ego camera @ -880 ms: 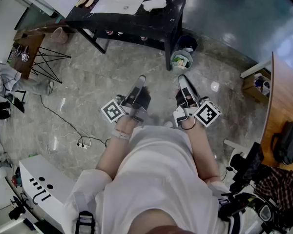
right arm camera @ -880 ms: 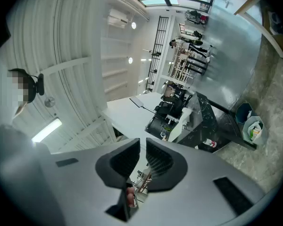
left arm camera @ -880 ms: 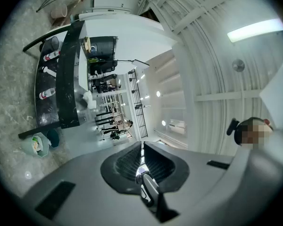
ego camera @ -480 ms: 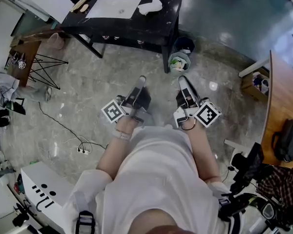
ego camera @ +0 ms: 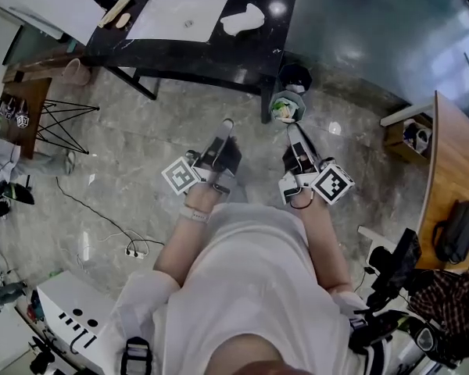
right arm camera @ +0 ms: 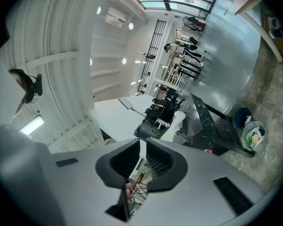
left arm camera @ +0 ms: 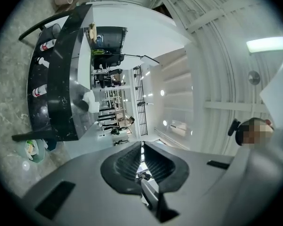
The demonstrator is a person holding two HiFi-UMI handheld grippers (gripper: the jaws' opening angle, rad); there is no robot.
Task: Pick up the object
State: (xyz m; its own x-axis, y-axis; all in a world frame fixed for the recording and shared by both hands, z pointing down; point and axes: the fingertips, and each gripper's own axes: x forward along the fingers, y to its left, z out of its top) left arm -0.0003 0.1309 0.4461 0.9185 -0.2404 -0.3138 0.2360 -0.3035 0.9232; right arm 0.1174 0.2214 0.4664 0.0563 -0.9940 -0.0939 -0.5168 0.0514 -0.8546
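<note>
A white lumpy object (ego camera: 245, 19) lies on the black table (ego camera: 277, 37), right of a white mat (ego camera: 178, 18). It also shows in the left gripper view as the white object (left arm camera: 88, 98), and in the right gripper view as the white object (right arm camera: 172, 126). Both grippers are held close before the person's body, over the stone floor and well short of the table. My left gripper (ego camera: 226, 125) (left arm camera: 141, 147) has its jaws together with nothing between them. My right gripper (ego camera: 292, 128) (right arm camera: 142, 145) is likewise shut and empty.
A small bin full of rubbish (ego camera: 287, 106) and a dark bin (ego camera: 295, 76) stand by the table's near right leg. A wooden desk (ego camera: 453, 162) with a black bag (ego camera: 453, 231) is at the right. A cable and power strip (ego camera: 129, 251) lie on the floor at the left.
Both grippers keep their place before the body. The head view has shifted a little: the rubbish bin now sits closer to the right gripper's tip.
</note>
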